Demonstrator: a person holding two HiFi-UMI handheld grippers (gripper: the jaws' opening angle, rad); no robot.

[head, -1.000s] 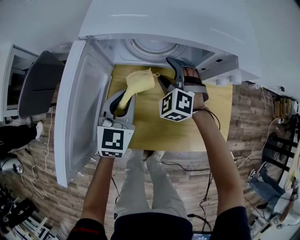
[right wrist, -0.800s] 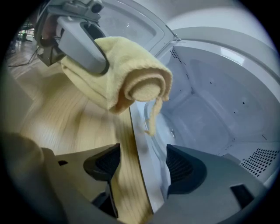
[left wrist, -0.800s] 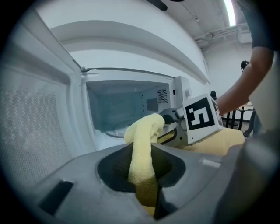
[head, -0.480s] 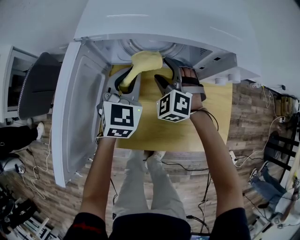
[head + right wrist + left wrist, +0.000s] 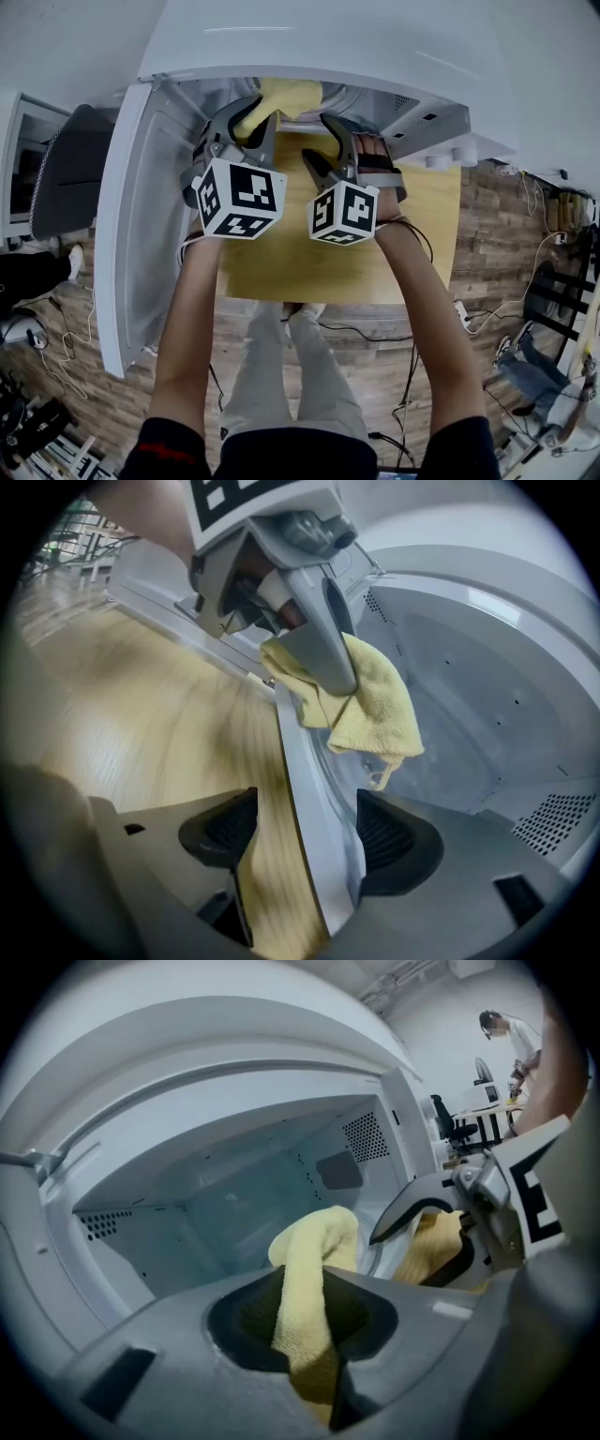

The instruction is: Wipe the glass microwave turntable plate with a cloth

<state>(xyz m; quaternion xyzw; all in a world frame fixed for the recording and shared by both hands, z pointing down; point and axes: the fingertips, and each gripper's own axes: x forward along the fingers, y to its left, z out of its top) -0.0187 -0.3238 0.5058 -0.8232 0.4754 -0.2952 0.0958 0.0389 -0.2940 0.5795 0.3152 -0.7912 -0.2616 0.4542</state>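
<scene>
yellow cloth (image 5: 311, 1241) clamped in left gripper (image 5: 307, 1335) at open microwave's (image 5: 328, 47) mouth.

Bright, even light is seen throughout, and only soft shadows are cast. Edges are bent by fisheye distortion; both gripper views are darkly vignetted. In the right gripper view the table (image 5: 122, 714) is smeared by blur, the cloth (image 5: 375, 700) rendered sharper.
</scene>
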